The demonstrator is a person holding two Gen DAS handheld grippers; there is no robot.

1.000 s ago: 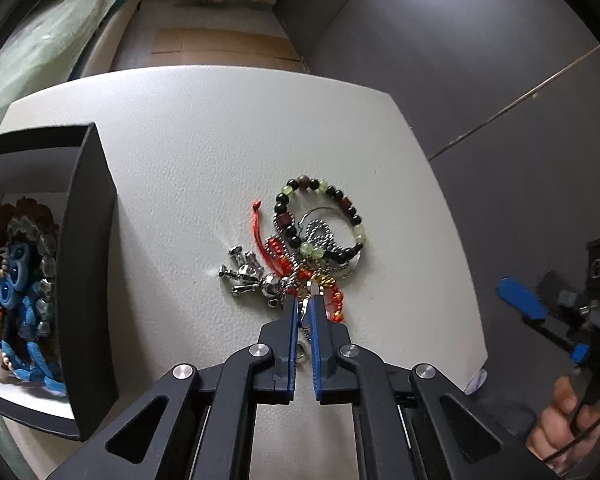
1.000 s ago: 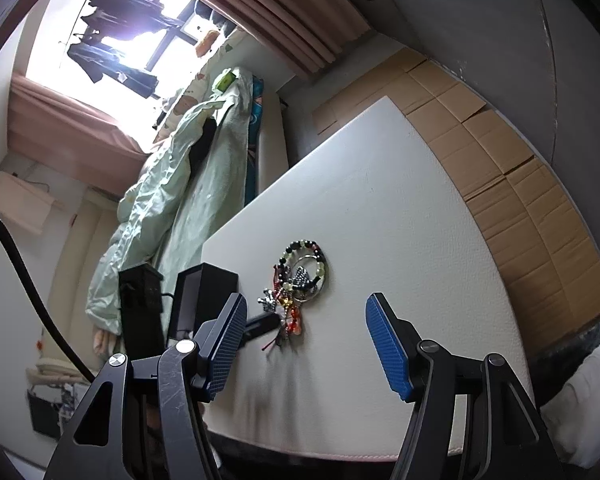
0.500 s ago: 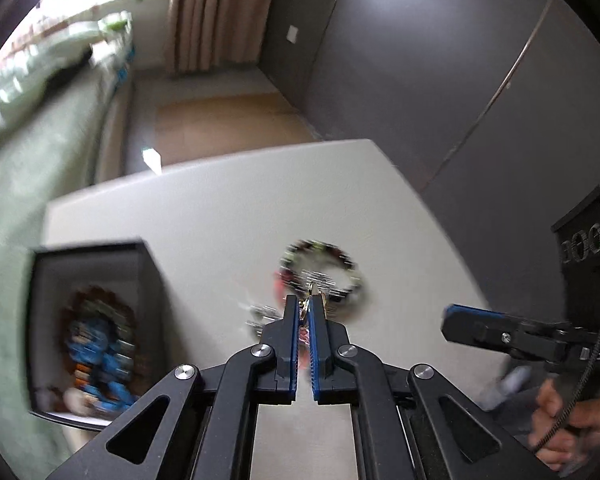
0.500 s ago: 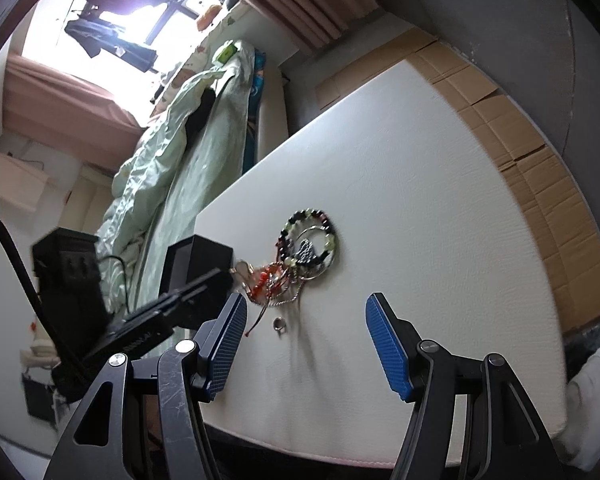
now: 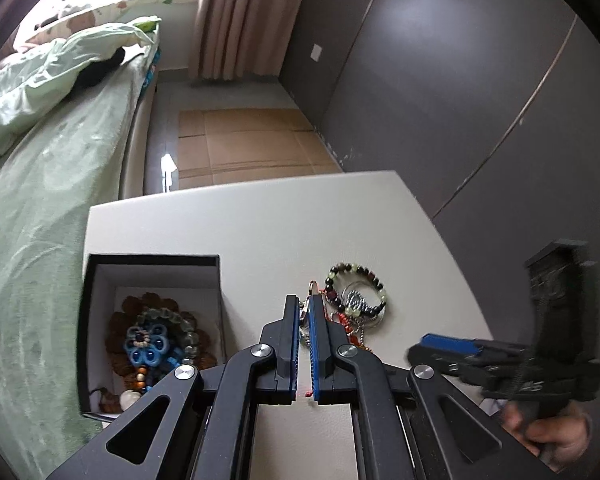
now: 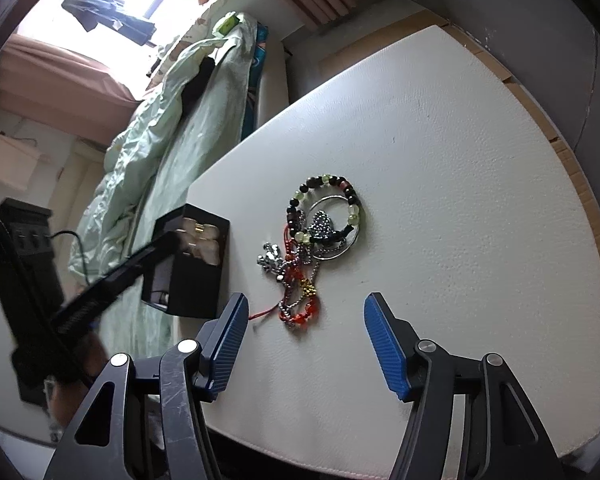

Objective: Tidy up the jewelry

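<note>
A: Starting at the left, what lies beside the left gripper (image 5: 304,304)?

B: The black box (image 5: 153,264), open at the top, sits on the counter (image 5: 260,224) to the left of its fingers (image 5: 291,320). Bead pieces already lie inside it.

A: And those fingers?

B: Closed almost together, with only a thin slit between the blue pads. A small silver clasp (image 5: 310,289) shows at the tips and something pale sits in the slit; whether it is truly pinched I cannot tell.

A: Where is the rest of the jewelry?

B: The jewelry pile (image 6: 308,256) lies just right of the left tips. The beaded bracelet (image 6: 327,204) is at the far end, with chains and red beads trailing toward the camera.

A: The right gripper (image 6: 305,334)?

B: Its fingers (image 6: 384,340) stand well apart, holding nothing. The pile lies ahead of the gap, its near red end close to the left finger.
</note>
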